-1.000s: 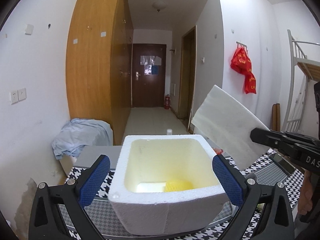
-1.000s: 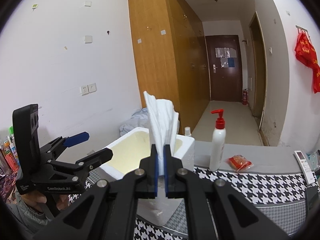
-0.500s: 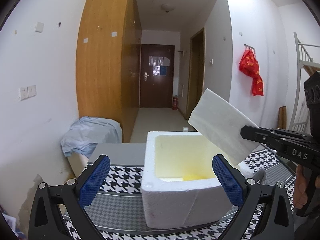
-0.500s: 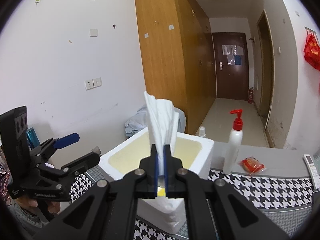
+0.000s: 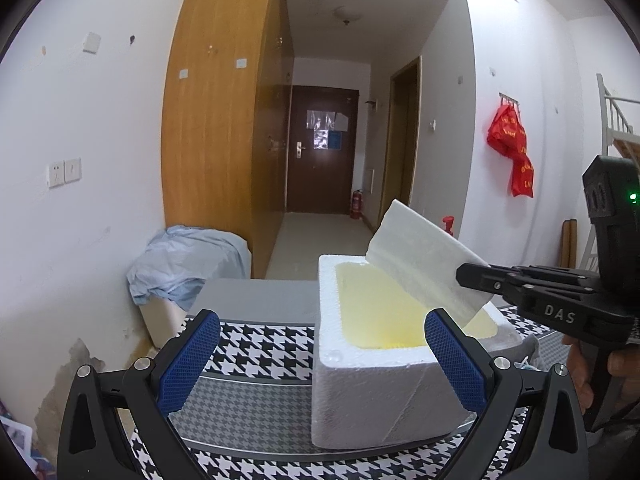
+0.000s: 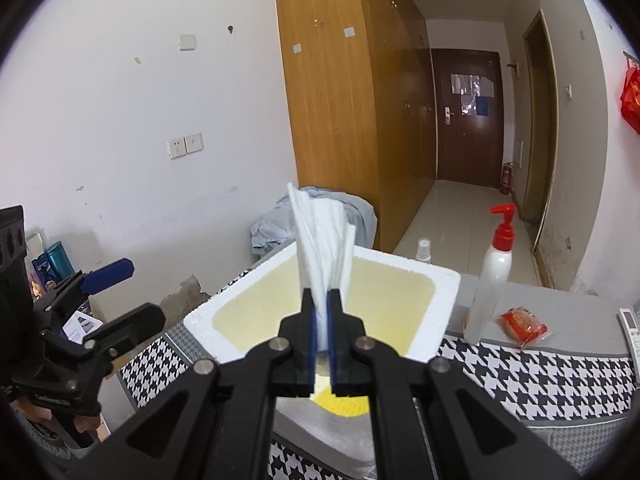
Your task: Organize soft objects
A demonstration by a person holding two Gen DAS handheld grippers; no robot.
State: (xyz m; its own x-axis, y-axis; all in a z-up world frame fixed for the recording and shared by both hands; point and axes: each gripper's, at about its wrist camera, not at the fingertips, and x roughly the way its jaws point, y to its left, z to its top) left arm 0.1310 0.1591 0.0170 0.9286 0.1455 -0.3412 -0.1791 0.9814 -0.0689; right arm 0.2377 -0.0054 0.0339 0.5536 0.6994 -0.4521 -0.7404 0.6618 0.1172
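Right gripper (image 6: 320,344) up front, jaws clamped tight on the folded white sheet (image 6: 324,248), which fans up out of the pads. Over the last second that sheet has slid across from beside the foam box (image 5: 360,396) to above its open mouth; in the left view its lower corner now dips past the rim on the right side. I'd call that the carry nearly done, with only the lowering and letting go left. The left gripper (image 5: 320,364) hangs close by with its jaws spread wide and nothing between them, the box having drifted to the right of its view as it pulled aside. Deeper in, something yellow (image 6: 340,398) lies on the box floor, but the right jaws cover most of it and I can't say what it is, possibly a sponge. Whether the sheet touches the inner wall is also unclear. Beyond the box on the houndstooth counter (image 6: 540,376) stand a pump bottle (image 6: 494,280) and a red packet (image 6: 522,326), untouched.
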